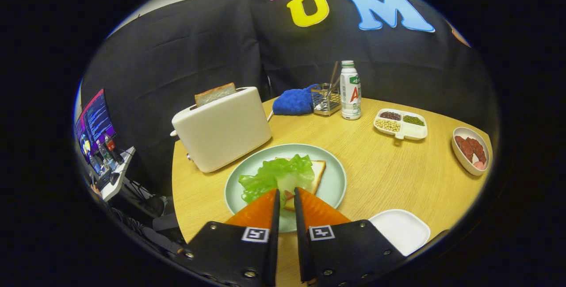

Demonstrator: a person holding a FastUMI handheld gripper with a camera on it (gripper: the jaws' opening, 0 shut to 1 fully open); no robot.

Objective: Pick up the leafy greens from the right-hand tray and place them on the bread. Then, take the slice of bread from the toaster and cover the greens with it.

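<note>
I count one toaster (223, 130) and two bread slices: one in the toaster's slot (215, 93), one on the plate (316, 174). There's one pale green plate (336, 181), one bunch of leafy greens (274, 178), one white tray (400, 229), one divided dish (401, 124) with three filled sections, one bowl (471, 151), one bottle (350, 90), one wire holder (326, 99), one blue cloth (294, 101), and my one gripper (286, 194), two fingers nearly closed.

matt wood-grain table (380, 172), glossy plate (336, 176), smooth toaster (221, 130).
</note>
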